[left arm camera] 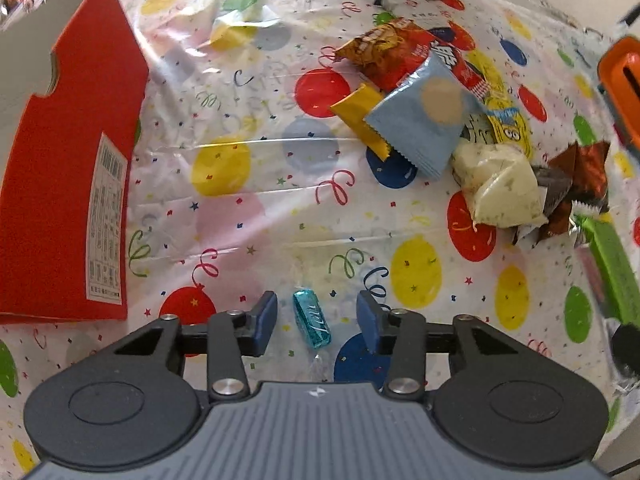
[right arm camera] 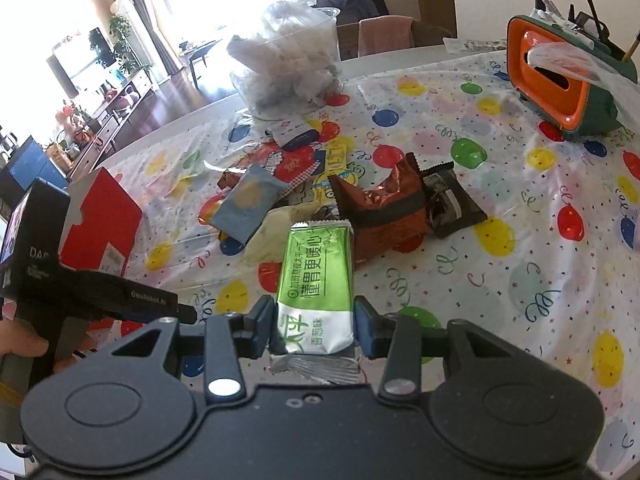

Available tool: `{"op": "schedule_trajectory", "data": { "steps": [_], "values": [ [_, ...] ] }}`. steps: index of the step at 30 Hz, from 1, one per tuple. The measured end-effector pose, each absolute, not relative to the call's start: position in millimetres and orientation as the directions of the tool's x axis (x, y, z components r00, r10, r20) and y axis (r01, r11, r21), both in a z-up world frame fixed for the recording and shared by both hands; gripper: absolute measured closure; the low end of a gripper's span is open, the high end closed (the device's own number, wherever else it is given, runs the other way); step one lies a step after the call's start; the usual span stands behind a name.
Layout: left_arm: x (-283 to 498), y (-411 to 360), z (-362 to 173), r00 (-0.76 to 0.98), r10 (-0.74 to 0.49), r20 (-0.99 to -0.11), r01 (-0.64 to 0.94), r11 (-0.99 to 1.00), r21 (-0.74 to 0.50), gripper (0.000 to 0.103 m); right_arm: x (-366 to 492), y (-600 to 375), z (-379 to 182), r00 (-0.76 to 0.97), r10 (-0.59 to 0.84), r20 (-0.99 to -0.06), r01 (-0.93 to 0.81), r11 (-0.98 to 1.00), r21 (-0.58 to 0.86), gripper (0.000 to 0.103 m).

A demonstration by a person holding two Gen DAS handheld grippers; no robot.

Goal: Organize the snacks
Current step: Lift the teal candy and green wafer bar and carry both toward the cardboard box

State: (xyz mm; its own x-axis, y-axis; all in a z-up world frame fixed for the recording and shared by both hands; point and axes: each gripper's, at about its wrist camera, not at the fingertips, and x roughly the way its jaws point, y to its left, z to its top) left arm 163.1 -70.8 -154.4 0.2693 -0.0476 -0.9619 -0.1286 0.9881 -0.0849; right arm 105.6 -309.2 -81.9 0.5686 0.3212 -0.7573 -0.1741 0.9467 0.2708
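A pile of snack packets lies on the balloon-print tablecloth (left arm camera: 248,208): a pale blue packet (left arm camera: 424,120), a yellow bar (left arm camera: 360,118), a red-orange chip bag (left arm camera: 396,50), a cream packet (left arm camera: 500,188) and brown packets (left arm camera: 576,184). My left gripper (left arm camera: 316,322) is open, its jaws on either side of a small teal candy (left arm camera: 312,322) lying on the cloth. My right gripper (right arm camera: 314,326) is shut on a green and white biscuit packet (right arm camera: 320,276), held over the cloth in front of the pile (right arm camera: 360,208). The green packet also shows at the right of the left wrist view (left arm camera: 612,268).
A red box (left arm camera: 68,184) lies at the left, also in the right wrist view (right arm camera: 100,220). An orange and green tissue holder (right arm camera: 560,80) stands at the far right. A clear container of white plastic bags (right arm camera: 288,64) sits at the table's far edge.
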Motion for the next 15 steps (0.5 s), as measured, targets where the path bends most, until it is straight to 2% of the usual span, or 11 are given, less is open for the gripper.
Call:
{"op": "schedule_trajectory", "data": {
  "steps": [2,5,9,15],
  "values": [
    [163,-74,-154,0.276,-0.027,-0.961,-0.129,0.990,-0.065,0.079,107,-311,-84,0.563,0.325,-0.759,-0.181,0.945,0.271,0.061],
    [162,-74,-154,0.278,-0.020,-0.960,-0.124,0.991,-0.057,0.090,109,-312,-85,0.556,0.337,-0.760,-0.191,0.942,0.277,0.061],
    [159,-70,-153,0.283,-0.024,-0.959,-0.129,0.990,-0.063,0.091,109,-307,-83,0.552,0.343,-0.760,-0.206,0.939,0.274,0.061],
    [149,-51,-128,0.330,-0.089,-0.940,-0.132,0.981,-0.139,0.091,107,-296,-70,0.567,0.348,-0.746,-0.229,0.937,0.263,0.061]
  ]
}}
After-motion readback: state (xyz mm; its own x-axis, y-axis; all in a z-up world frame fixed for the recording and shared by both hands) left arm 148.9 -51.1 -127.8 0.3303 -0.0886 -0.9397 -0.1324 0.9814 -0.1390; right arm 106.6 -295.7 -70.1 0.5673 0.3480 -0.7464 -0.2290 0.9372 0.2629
